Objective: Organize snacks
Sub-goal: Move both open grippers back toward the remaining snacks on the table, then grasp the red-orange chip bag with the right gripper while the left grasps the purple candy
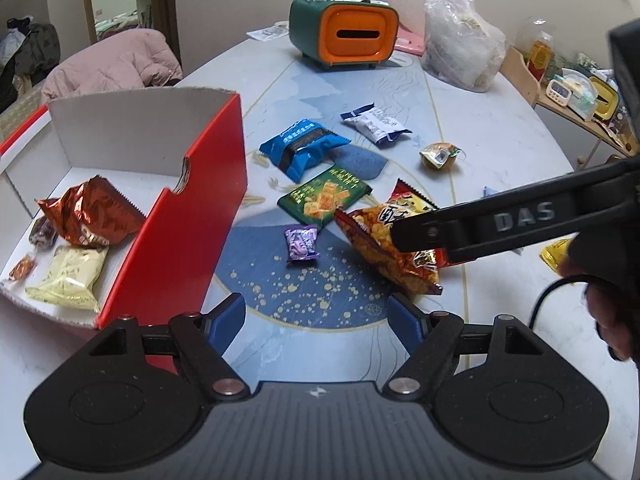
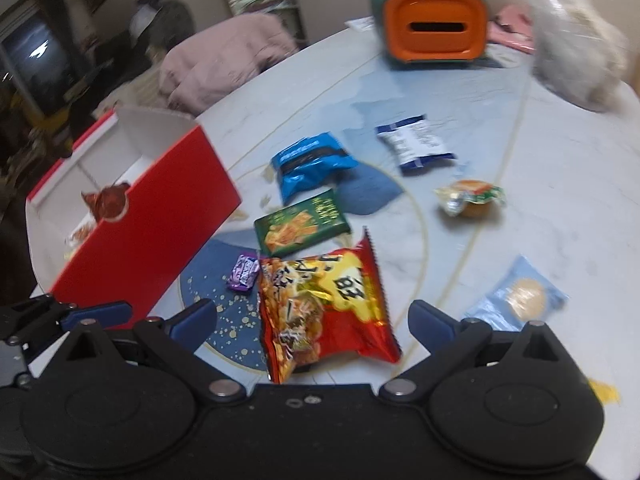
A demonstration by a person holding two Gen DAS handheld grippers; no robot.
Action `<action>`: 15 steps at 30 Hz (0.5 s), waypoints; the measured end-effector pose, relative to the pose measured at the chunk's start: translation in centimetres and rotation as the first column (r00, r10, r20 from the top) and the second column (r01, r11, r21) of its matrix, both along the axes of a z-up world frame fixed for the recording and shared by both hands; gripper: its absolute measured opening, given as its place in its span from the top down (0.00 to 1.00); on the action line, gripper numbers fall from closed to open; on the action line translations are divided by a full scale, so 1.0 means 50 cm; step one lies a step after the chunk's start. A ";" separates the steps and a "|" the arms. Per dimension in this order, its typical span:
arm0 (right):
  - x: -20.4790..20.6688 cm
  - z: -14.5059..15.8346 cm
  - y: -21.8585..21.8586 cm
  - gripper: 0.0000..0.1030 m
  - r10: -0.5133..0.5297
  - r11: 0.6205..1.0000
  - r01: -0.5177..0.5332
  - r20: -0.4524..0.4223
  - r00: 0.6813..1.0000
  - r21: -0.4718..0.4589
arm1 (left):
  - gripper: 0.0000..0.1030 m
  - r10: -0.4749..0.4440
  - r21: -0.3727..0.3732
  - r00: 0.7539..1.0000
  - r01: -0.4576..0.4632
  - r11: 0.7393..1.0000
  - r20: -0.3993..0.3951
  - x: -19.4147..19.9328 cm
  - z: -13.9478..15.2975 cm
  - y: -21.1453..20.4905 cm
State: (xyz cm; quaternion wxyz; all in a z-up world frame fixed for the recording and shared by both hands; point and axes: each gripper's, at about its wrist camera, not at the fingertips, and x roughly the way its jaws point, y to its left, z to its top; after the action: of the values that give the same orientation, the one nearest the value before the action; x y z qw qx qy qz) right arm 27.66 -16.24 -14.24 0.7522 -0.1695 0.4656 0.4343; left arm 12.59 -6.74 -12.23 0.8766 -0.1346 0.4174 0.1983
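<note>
So the red-and-gold crinkly snack bag [image 2: 324, 312] sits low and centre in the right wrist view, right between the right gripper [image 2: 312, 320]'s blue pads, which are spread wide and not touching it. In the left wrist view the left gripper [image 1: 318, 316] is open too, nothing between its fingers, just the blue-patterned tabletop [image 1: 500, 152]. The red cardboard box with white inside [image 1: 172, 216] fills the left of that frame and already holds a copper foil bag [image 1: 90, 212] and a pale yellow packet [image 1: 68, 276]. The green cracker pack [image 1: 324, 196], blue pack [image 1: 302, 148] and small purple candy [image 1: 302, 242] lie loose mid-frame
</note>
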 end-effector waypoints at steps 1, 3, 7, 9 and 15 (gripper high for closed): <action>0.002 -0.006 0.008 0.01 0.018 1.000 -0.018 -0.003 1.000 -0.006 | 0.25 0.004 -0.001 1.000 -0.004 1.000 -0.002 0.000 -0.001 0.001; 0.001 -0.019 0.024 0.01 0.059 0.998 -0.059 -0.002 0.998 -0.026 | 0.25 0.013 0.000 1.000 -0.013 1.000 -0.009 0.002 -0.005 0.004; -0.001 -0.047 0.053 0.01 0.122 0.989 -0.118 0.035 0.992 -0.088 | 0.25 0.031 0.002 0.999 -0.031 1.000 -0.024 0.015 -0.013 0.009; 0.002 -0.058 0.061 0.01 0.137 0.985 -0.131 0.046 0.990 -0.109 | 0.25 0.033 0.002 0.999 -0.033 0.999 -0.028 0.020 -0.016 0.007; 0.019 -0.081 0.065 0.09 0.119 0.985 -0.114 0.036 0.992 -0.127 | 0.25 0.010 0.028 1.000 -0.009 1.000 -0.023 0.031 -0.019 -0.016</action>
State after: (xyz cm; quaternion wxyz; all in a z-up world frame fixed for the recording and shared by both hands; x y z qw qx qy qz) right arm 28.64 -13.00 -18.29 0.7235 -0.2524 0.4646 0.4438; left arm 14.13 -7.51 -13.20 0.8726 -0.1221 0.4239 0.2097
